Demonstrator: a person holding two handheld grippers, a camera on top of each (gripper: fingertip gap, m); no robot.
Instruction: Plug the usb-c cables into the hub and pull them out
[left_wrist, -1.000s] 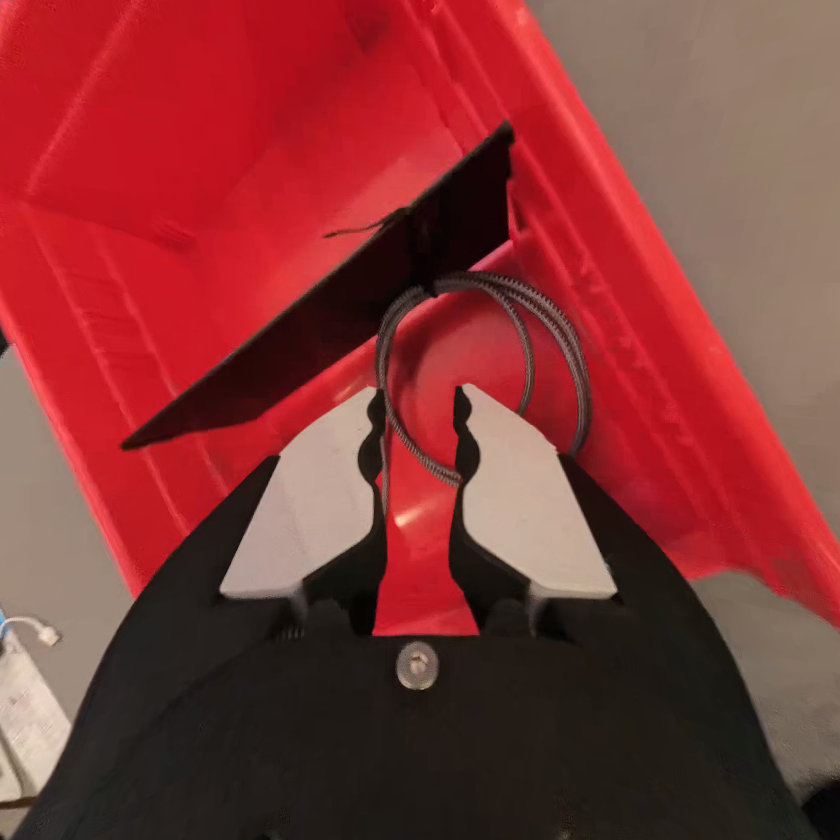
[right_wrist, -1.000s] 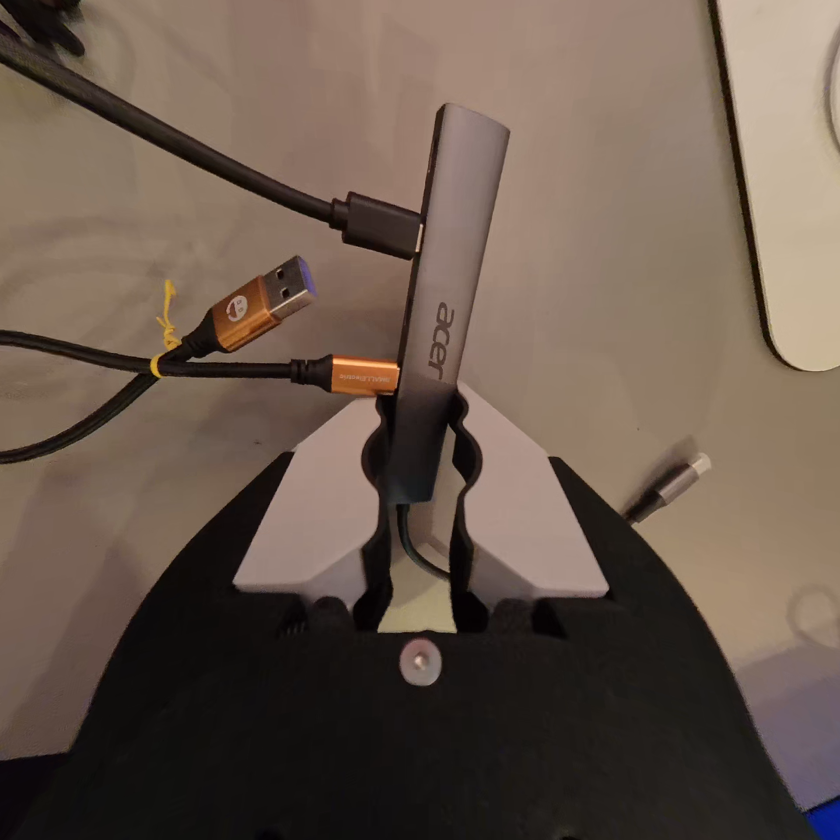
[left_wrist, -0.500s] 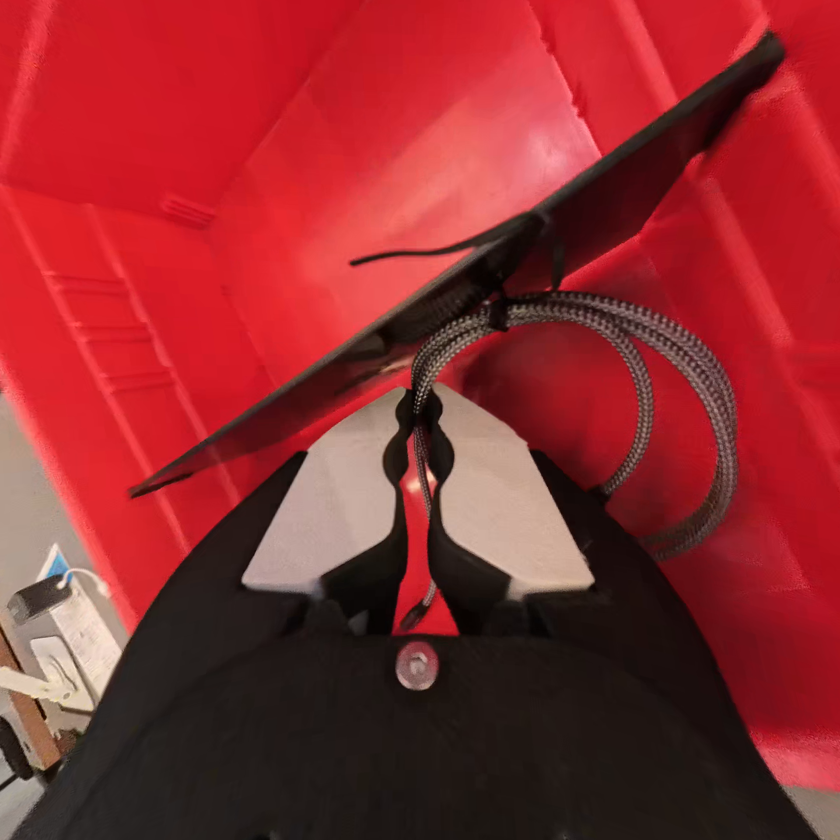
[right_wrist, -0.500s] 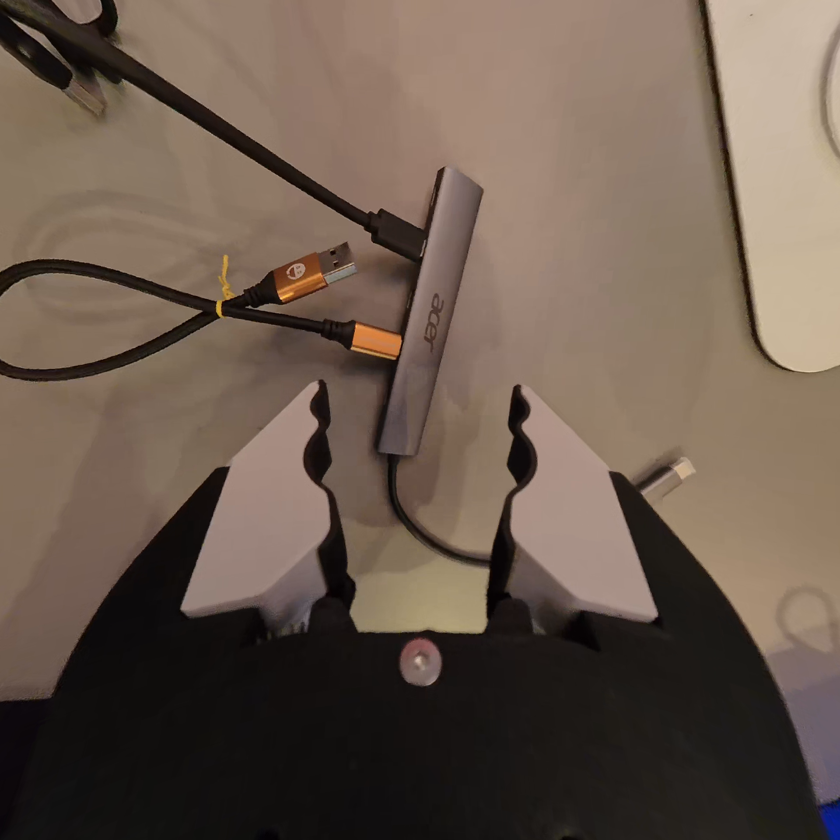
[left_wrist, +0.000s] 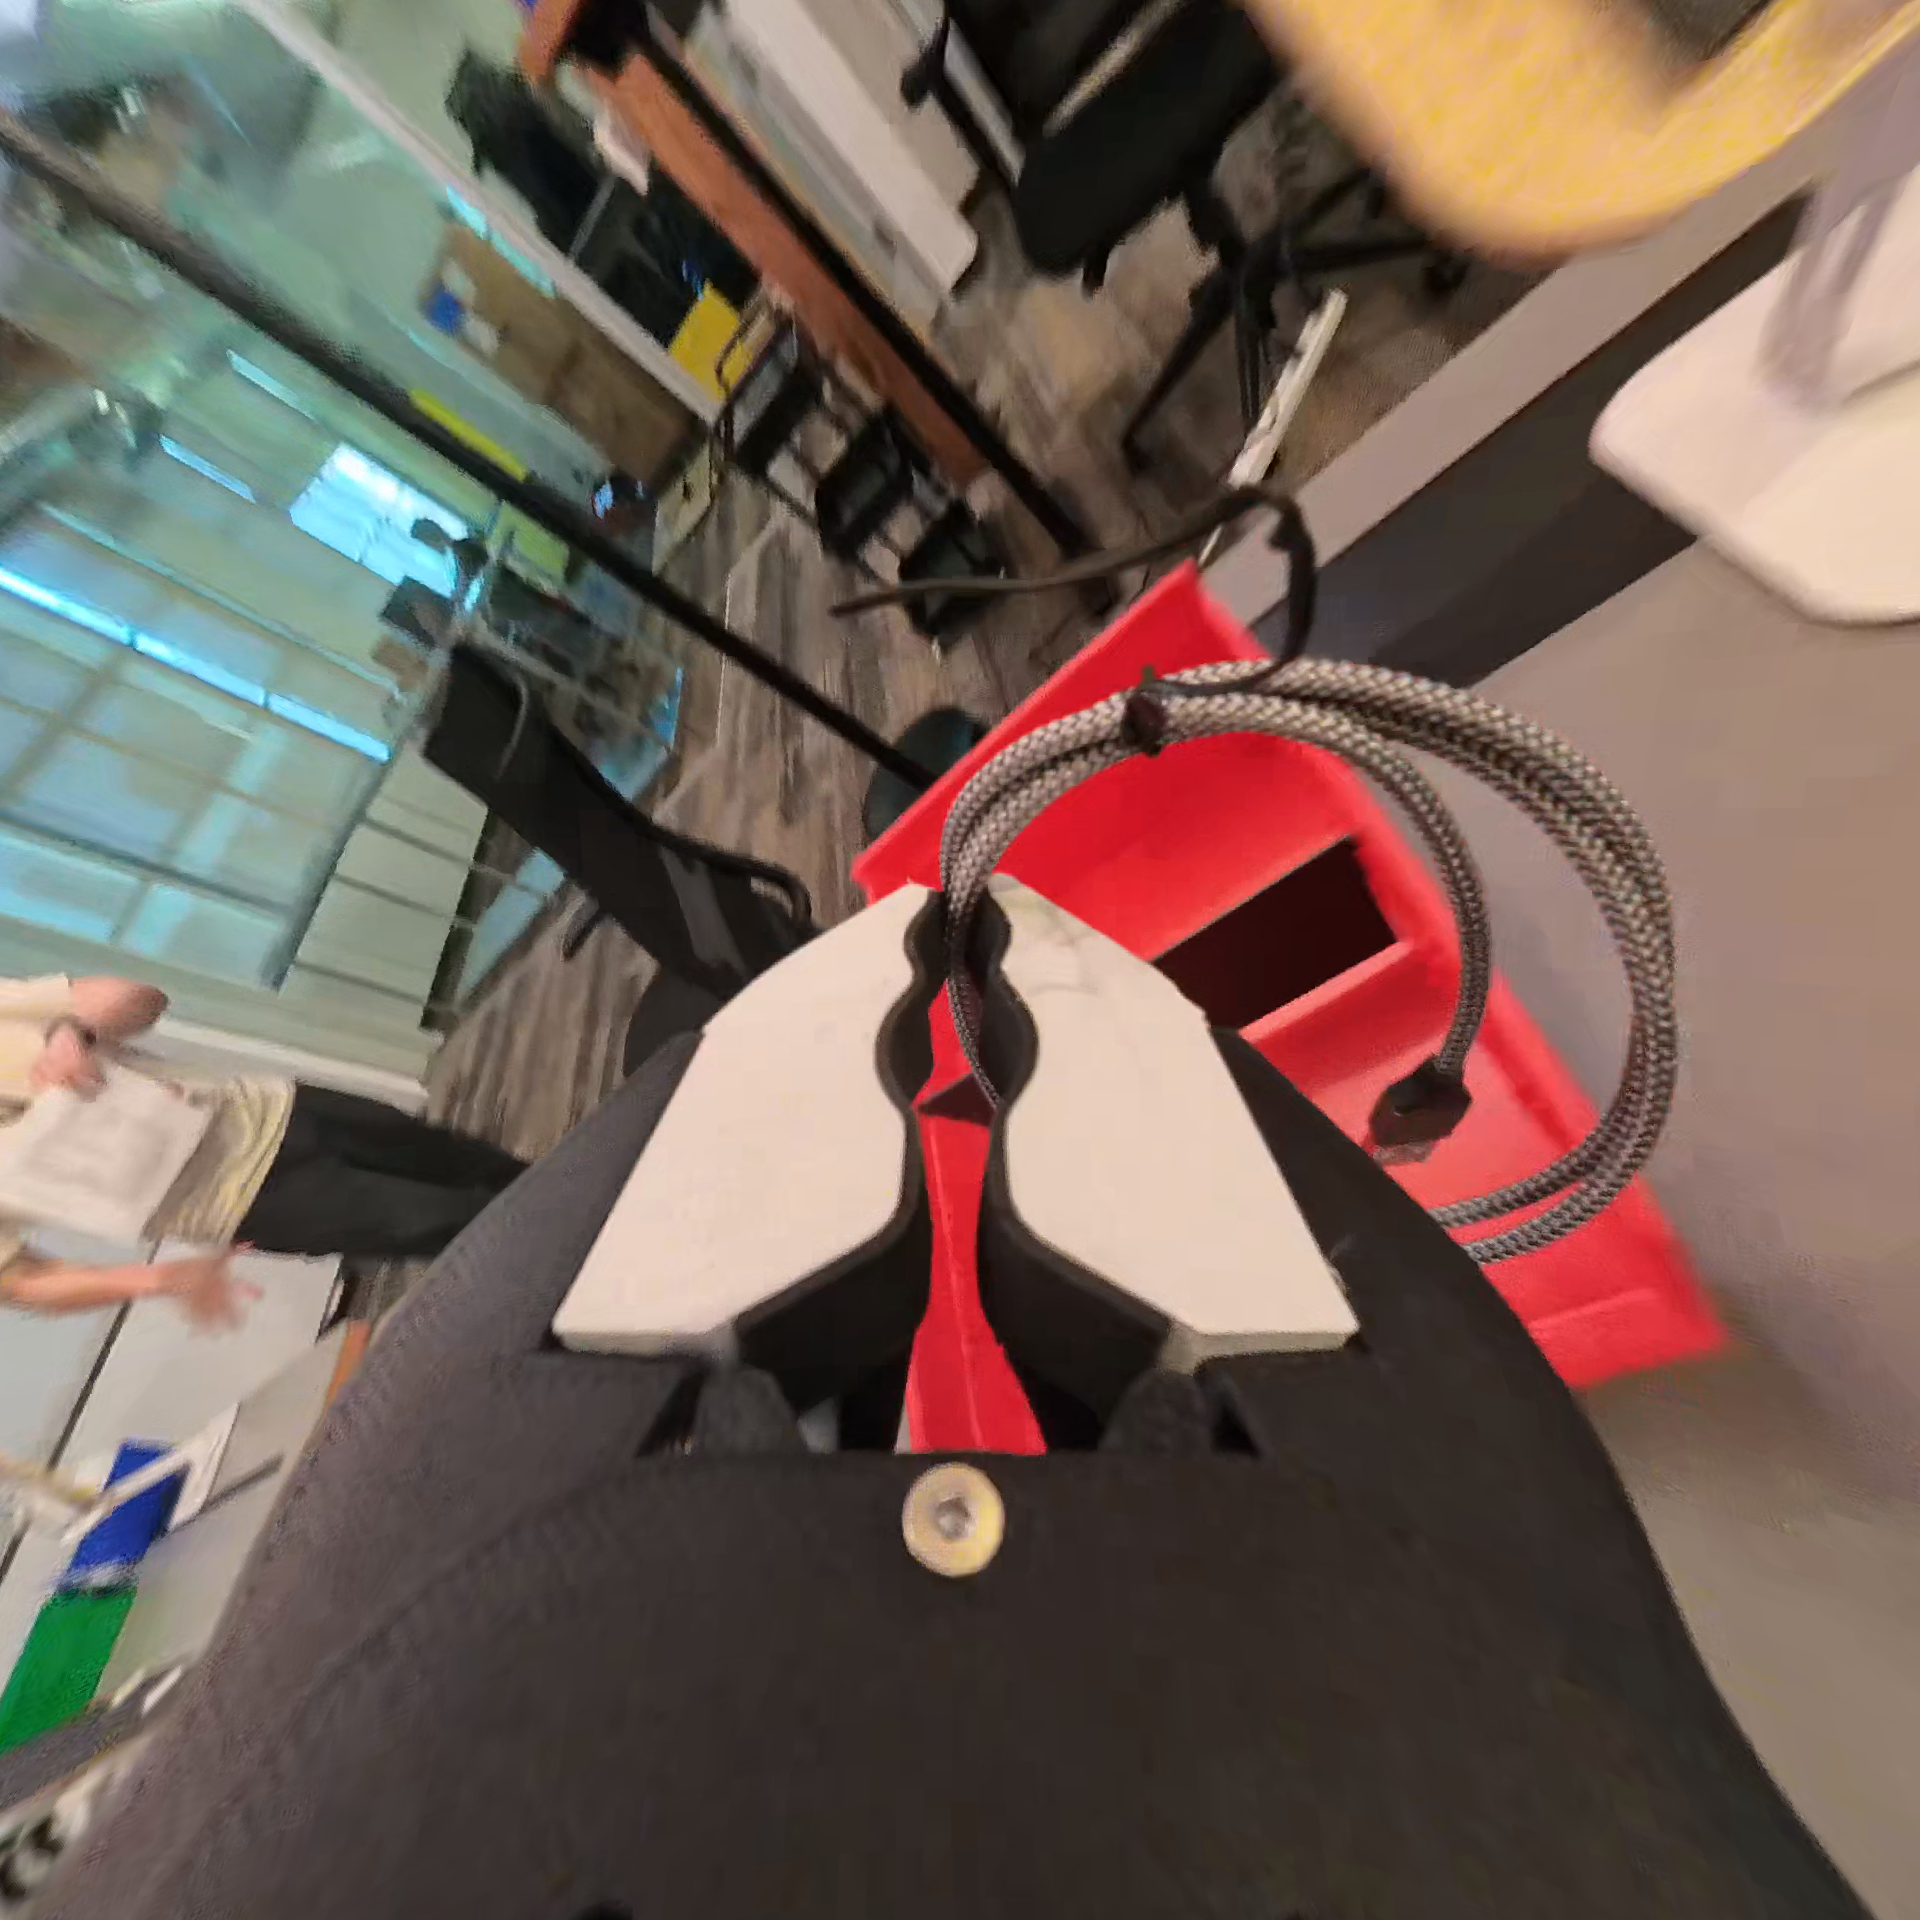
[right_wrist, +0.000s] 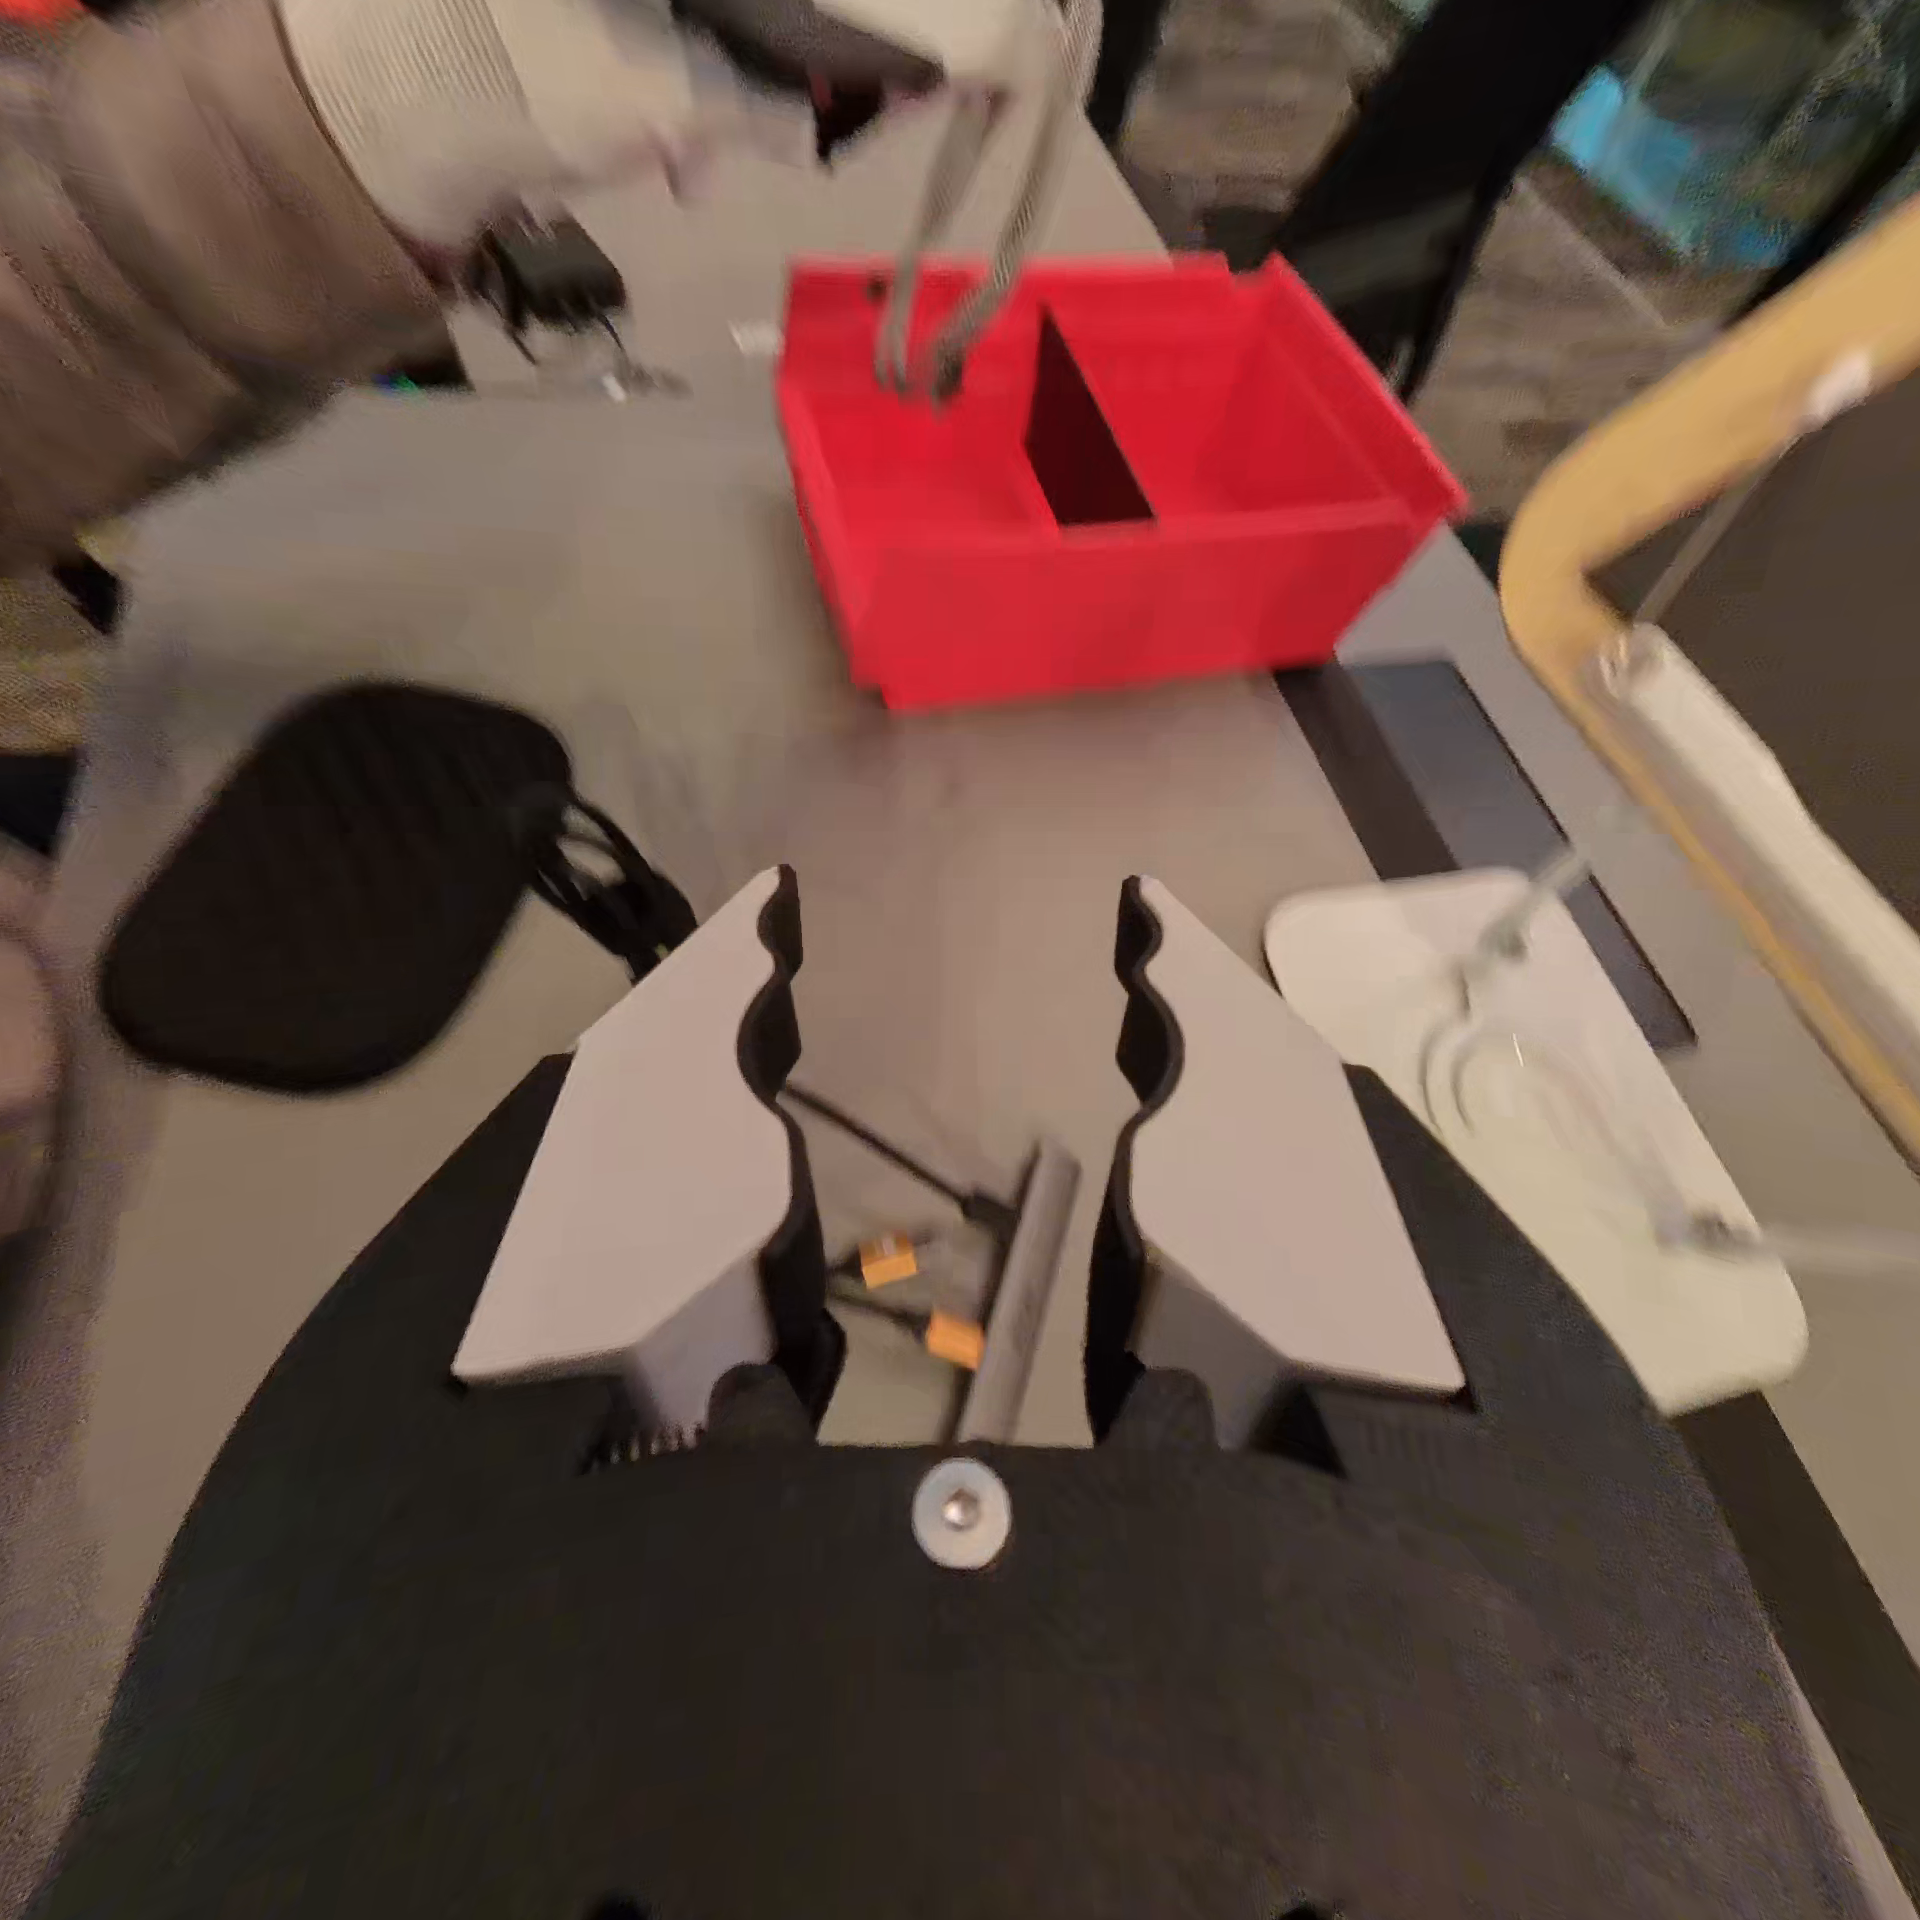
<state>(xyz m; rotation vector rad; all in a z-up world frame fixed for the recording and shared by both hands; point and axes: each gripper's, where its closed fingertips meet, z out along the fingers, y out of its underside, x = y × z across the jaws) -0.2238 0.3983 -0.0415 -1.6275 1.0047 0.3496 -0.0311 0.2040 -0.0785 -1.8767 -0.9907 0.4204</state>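
Lifted clear of the red bin (left_wrist: 1236, 831), our left gripper (left_wrist: 964, 914) pinches the braided cable (left_wrist: 1538, 821) as our right gripper (right_wrist: 958, 894), jaws now wide apart, backs off the hub (right_wrist: 1023, 1278) lying on the desk (right_wrist: 987, 790) with two cables plugged in, a third plug-in apparently next.

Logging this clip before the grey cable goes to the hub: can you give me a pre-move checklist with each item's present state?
1. Left gripper shut on the grey cable: ok.
2. Cable lifted out of the red bin: ok, though its loop hangs just above.
3. Cable's plug free to present: not ok, it dangles away from the gripper and the coil is tied.
4. Right gripper holding the hub: not ok, open, hub lying on the table.
5. Free port on the hub: cannot tell, blurred.
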